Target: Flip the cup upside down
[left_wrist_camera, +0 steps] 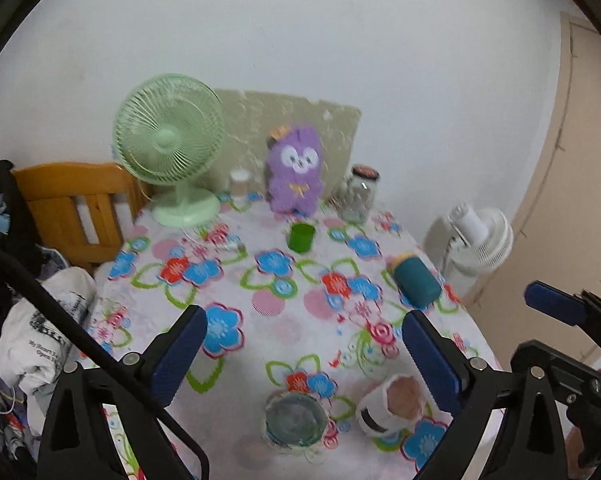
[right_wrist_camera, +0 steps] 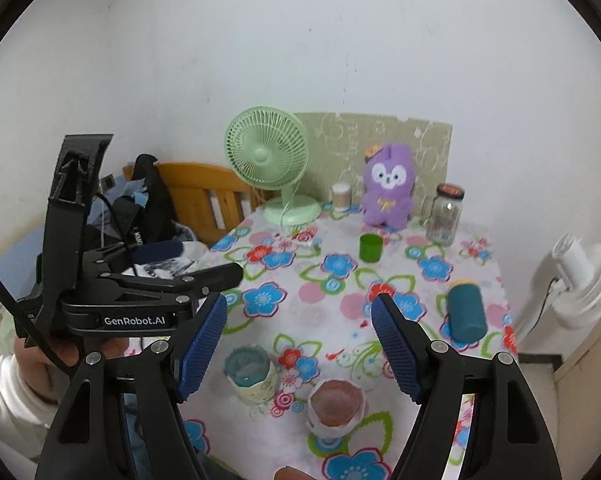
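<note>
Two paper-wrapped cups stand upright, mouths up, at the near edge of the flowered table (left_wrist_camera: pixel 260 304): a teal-lined cup (left_wrist_camera: pixel 296 420) (right_wrist_camera: pixel 250 372) and, to its right, a white cup with a pink inside (left_wrist_camera: pixel 392 404) (right_wrist_camera: pixel 336 404). A small green cup (left_wrist_camera: pixel 301 237) (right_wrist_camera: pixel 370 247) stands upright farther back, in front of the plush toy. My left gripper (left_wrist_camera: pixel 304 356) hovers open above the near cups and holds nothing; in the right wrist view the left gripper (right_wrist_camera: pixel 192 262) sits off the table's left edge. My right gripper (right_wrist_camera: pixel 300 348) is open and empty above the same cups.
A teal bottle (left_wrist_camera: pixel 414 280) (right_wrist_camera: pixel 465 308) lies on its side at the right. At the back stand a green desk fan (left_wrist_camera: pixel 168 148), a purple plush toy (left_wrist_camera: pixel 296 168), a glass jar (left_wrist_camera: pixel 358 194) and a small container (left_wrist_camera: pixel 239 184). A white fan (left_wrist_camera: pixel 476 236) stands right, a wooden chair (left_wrist_camera: pixel 72 200) left.
</note>
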### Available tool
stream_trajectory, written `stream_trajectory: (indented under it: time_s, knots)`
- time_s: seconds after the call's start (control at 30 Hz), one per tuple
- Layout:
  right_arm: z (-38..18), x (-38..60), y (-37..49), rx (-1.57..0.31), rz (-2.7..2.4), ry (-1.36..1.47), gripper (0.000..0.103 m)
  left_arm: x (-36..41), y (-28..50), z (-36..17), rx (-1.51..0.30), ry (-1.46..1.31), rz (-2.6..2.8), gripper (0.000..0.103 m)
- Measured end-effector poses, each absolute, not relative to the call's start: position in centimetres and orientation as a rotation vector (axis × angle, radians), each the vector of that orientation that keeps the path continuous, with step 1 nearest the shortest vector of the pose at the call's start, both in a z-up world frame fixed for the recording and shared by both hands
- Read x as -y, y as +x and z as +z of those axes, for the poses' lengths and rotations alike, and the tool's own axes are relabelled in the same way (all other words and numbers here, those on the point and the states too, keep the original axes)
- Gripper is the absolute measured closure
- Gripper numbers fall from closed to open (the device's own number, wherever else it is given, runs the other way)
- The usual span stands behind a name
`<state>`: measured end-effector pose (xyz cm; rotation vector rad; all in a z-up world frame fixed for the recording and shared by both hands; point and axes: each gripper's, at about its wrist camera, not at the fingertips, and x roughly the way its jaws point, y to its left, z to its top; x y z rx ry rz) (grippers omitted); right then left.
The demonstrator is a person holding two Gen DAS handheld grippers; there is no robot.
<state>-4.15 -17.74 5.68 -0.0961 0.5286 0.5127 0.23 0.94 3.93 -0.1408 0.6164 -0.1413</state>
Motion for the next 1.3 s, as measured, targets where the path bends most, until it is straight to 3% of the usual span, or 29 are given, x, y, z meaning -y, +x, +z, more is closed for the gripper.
stream_trajectory:
  time_s: [0.07, 0.13, 0.57, 1.3]
  knots:
    - [5.9, 17.5, -4.7, -0.492, 0.485, -0.112, 0.002, -1.3, -0.4, 4.3, -0.571, -0.143, -0.109, 0.000]
    - [6.1, 17.4, -5.3, -0.449, 0.455, -0.132, 0.001, -1.4, -0.8, 4.6, -0.544, -0.137, -0.087, 0.000]
    - [6.7, 18.7, -6.0, -0.357, 0.386, -0.042, 0.000, -2.5, -2.7, 5.3, -0.437, -0.119, 0.042, 0.000]
    - [5.9, 18.7, -5.1, -0.371, 0.391, -0.010, 0.000, -2.2, -2.6, 5.3, -0.393, -0.085, 0.074, 0.000]
